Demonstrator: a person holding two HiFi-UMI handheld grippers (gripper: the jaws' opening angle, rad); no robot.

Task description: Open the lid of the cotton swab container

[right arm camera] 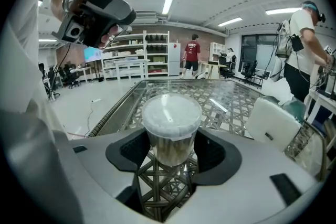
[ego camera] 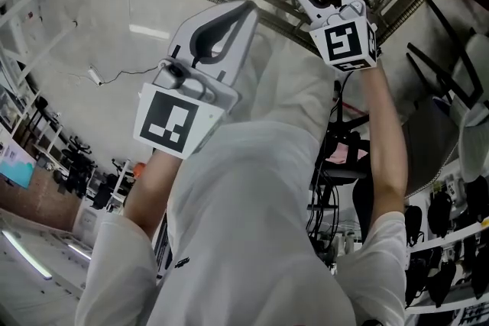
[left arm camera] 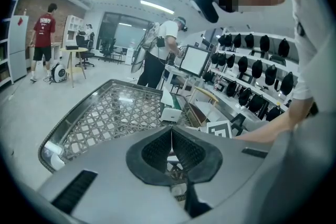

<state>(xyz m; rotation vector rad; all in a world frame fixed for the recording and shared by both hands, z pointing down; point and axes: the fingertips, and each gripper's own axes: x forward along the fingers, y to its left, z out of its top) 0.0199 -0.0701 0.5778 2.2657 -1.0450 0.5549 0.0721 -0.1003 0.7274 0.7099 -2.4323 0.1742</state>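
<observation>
My right hand-held gripper (right arm camera: 171, 147) grasps the cotton swab container (right arm camera: 171, 131).
Round clear tub, frosted lid (right arm camera: 171, 109) on, between ribbed black pads above the lattice-patterned glass counter (right arm camera: 228, 94); my left hand-held gripper (left arm camera: 171, 139) is clenched, empty.

lattice table (right arm camera: 231, 94) | white box (right arm camera: 272, 124) on it | shelves (right arm camera: 152, 52) behind

No words, brands or numbers are legible. The left cube (ego camera: 172, 122) and right cube (ego camera: 345, 42) bear black-and-white square markers; print on a red shirt (left arm camera: 45, 23) is too small to read
</observation>
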